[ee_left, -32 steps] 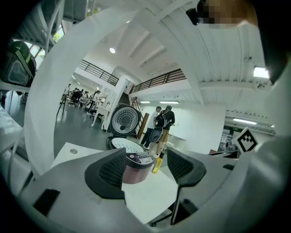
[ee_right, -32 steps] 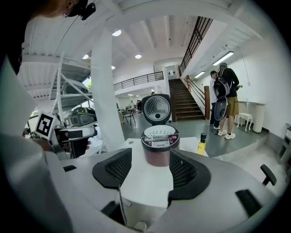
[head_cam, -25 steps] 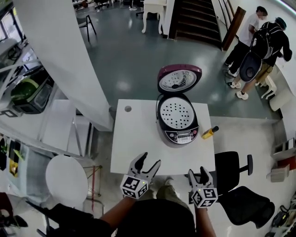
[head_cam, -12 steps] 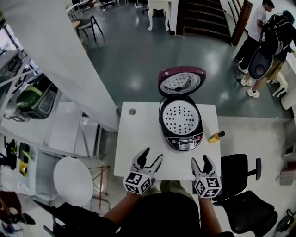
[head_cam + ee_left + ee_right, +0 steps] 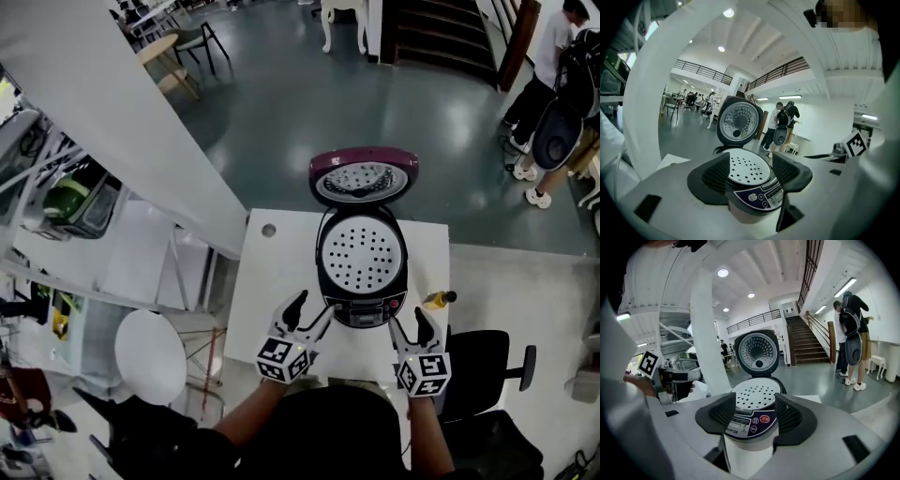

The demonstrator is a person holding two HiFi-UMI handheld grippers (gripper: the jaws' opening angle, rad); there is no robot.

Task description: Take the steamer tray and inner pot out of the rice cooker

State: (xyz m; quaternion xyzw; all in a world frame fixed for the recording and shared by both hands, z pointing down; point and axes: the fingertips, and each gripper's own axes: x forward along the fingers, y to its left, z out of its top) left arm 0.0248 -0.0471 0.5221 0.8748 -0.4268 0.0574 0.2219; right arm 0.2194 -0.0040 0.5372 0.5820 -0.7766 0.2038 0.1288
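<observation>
The rice cooker (image 5: 361, 314) stands on the white table (image 5: 277, 272) with its maroon lid (image 5: 363, 176) swung up at the back. A white perforated steamer tray (image 5: 362, 253) fills its mouth; the inner pot beneath is hidden. My left gripper (image 5: 310, 312) hovers open near the cooker's front left corner. My right gripper (image 5: 410, 323) is open at the front right corner. The left gripper view shows the tray (image 5: 746, 169) and control panel (image 5: 761, 193) between the jaws. The right gripper view frames the tray (image 5: 756, 396) and panel (image 5: 747, 422) the same way. Neither gripper touches the cooker.
A small yellow bottle (image 5: 437, 299) lies on the table right of the cooker. A black office chair (image 5: 483, 361) stands at the right, a round white stool (image 5: 153, 356) at the left. A big white slanted column (image 5: 122, 112) rises left. People (image 5: 558, 103) stand far right.
Both grippers have moved forward toward the cooker's front, from the table's near edge to its two front corners. The head view has shifted closer. Jaws stay open.
</observation>
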